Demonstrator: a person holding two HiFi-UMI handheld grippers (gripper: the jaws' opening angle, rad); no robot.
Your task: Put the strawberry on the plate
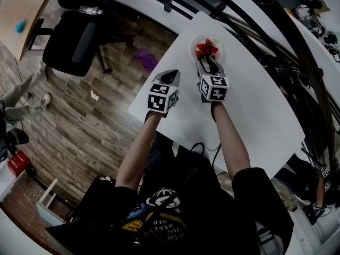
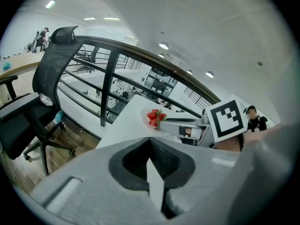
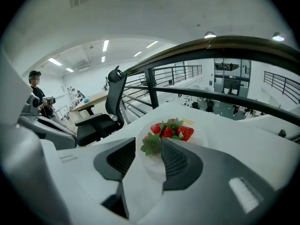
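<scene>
A small white plate [image 1: 217, 53] sits at the far end of the white table [image 1: 255, 116], with red strawberries [image 1: 206, 48] with green leaves lying on it. My right gripper [image 1: 207, 62] reaches the plate's near rim with its jaws open. In the right gripper view, one leafy strawberry [image 3: 151, 144] lies on the plate [image 3: 199, 136] between the tips of my right gripper [image 3: 149, 146], and the pads do not press on it. Two more strawberries [image 3: 180, 131] lie just behind. My left gripper [image 1: 170, 77] hovers shut and empty, left of the right one. The left gripper view shows the strawberries [image 2: 156, 117] too.
The table's left edge [image 1: 159, 73] runs just beside my left gripper. A black office chair [image 1: 71, 36] stands on the wooden floor to the far left. A dark railing [image 1: 276, 31] curves behind the table. A black cable [image 1: 199, 145] hangs at the near edge.
</scene>
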